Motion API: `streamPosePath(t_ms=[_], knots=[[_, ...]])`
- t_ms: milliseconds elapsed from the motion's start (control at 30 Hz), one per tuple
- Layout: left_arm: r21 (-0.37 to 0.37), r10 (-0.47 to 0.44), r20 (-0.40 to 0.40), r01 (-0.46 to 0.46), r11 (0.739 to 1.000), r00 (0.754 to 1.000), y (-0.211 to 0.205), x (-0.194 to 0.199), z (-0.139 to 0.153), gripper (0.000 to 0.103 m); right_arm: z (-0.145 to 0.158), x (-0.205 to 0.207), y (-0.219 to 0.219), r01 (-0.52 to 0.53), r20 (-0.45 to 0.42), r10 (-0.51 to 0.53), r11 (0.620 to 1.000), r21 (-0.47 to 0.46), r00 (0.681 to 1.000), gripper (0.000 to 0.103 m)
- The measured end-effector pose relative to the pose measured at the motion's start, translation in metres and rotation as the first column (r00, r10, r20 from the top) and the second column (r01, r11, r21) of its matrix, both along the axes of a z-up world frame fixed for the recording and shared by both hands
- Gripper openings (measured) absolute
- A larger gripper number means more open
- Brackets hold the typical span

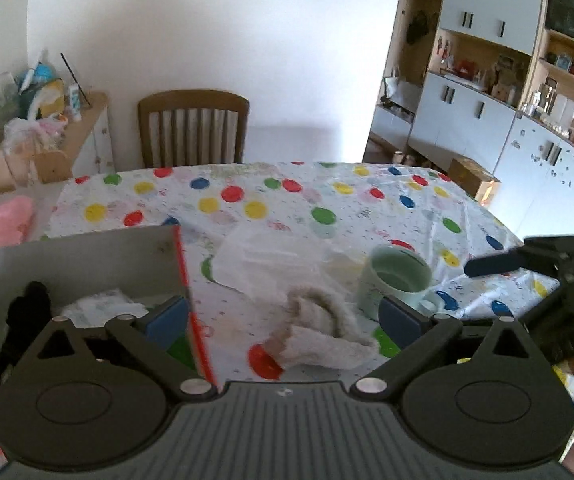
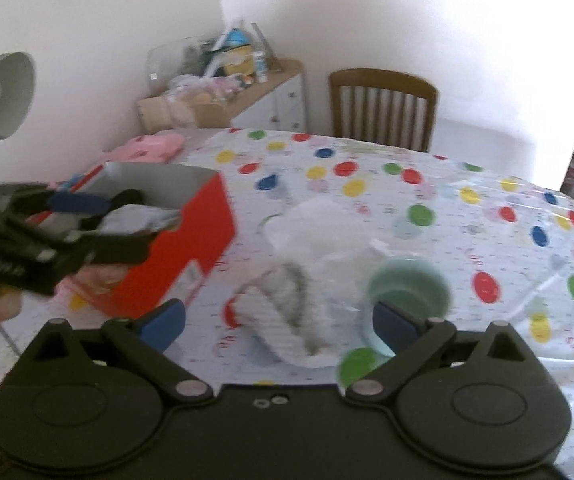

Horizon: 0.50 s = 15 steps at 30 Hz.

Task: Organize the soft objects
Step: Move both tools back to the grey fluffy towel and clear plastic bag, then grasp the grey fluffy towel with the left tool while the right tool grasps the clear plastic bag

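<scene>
Both sets of tongs stood open and empty: the left tongs (image 1: 283,318) and the right tongs (image 2: 279,320) hovered above the bench (image 1: 367,200). Between their fingers lay a fuzzy white sock (image 1: 323,334), beside a green mug (image 1: 397,280) and a clear plastic bag (image 1: 271,260). Left of the sock stood a red box (image 2: 191,240) containing cloth.

Each claw is matte black plastic: the left claw (image 1: 283,314) and right claw (image 2: 279,320) carry blue pads (image 1: 167,320) on linked arms, silver pivot screws (image 1: 195,386), round hubs and a ribbed base (white lettering, unreadable, marks one body).
</scene>
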<state>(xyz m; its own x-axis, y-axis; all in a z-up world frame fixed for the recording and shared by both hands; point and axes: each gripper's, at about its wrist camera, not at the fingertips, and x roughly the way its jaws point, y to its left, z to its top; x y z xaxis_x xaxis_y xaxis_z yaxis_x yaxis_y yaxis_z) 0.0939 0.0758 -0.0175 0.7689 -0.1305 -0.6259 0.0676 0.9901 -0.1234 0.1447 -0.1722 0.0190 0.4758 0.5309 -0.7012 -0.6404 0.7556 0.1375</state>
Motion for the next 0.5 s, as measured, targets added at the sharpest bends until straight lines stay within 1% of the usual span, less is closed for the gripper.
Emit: streamPosePath(t_ms=[33,133,300,500], knots=[[-0.003,-0.007,0.002,0.007,1.0,1.0,-0.004,0.0,-0.002,0.102,0.0,0.005,-0.004,0.013,0.0,-0.013,1.0,-0.002,1.0,0.1],[0.025,-0.012,0.017,0.012,1.0,1.0,-0.02,0.0,-0.007,0.102,-0.001,0.024,-0.014,0.059,-0.002,-0.059,0.998,-0.008,0.998,0.099],[0.036,-0.063,0.022,0.062,0.997,0.998,-0.045,0.005,-0.018,0.102,-0.002,0.062,-0.023,0.135,-0.05,-0.134,0.991,0.015,0.99,0.097],[0.052,-0.062,-0.008,0.062,0.997,0.998,-0.064,0.021,-0.036,0.102,-0.013,0.095,-0.008,0.133,-0.079,-0.134,0.991,-0.026,0.988,0.092]])
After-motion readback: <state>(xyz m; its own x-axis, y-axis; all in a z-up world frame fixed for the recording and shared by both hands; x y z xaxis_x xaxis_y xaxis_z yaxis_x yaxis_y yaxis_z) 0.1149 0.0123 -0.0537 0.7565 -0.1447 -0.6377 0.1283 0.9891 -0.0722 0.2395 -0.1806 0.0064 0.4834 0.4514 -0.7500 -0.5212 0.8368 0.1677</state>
